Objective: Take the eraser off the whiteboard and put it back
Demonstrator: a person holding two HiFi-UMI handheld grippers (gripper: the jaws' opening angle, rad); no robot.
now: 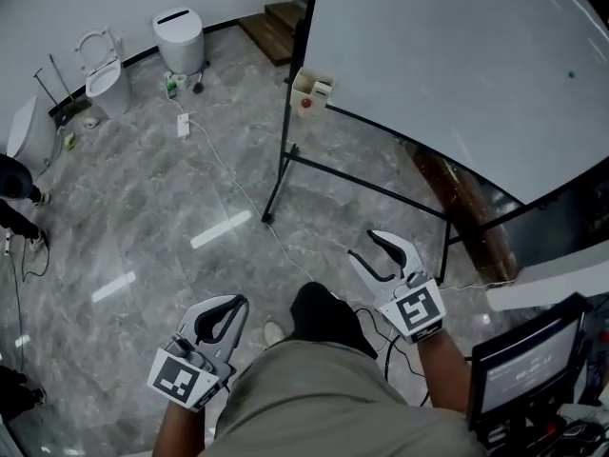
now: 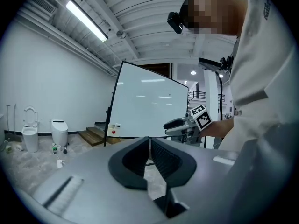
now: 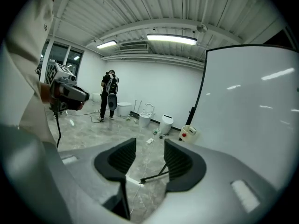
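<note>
The whiteboard [image 1: 457, 65] stands on a black frame at upper right. A small cream holder with a red dot [image 1: 311, 93] hangs at its lower left corner, with a white block in it that may be the eraser. That holder also shows in the left gripper view [image 2: 113, 129] and the right gripper view [image 3: 188, 132]. My left gripper [image 1: 236, 303] hangs low over the floor, its jaws shut [image 2: 149, 140] on nothing. My right gripper [image 1: 363, 248] is held in front of the board's frame, open [image 3: 149, 146] and empty. Both are well short of the board.
The board's black leg [image 1: 283, 160] and crossbar stand ahead of me, and a white cable [image 1: 228, 184] runs across the marble floor. Toilets [image 1: 181, 38] and wooden steps [image 1: 276, 27] line the far wall. A monitor [image 1: 528, 369] is at my right. A person [image 3: 110, 94] stands far off.
</note>
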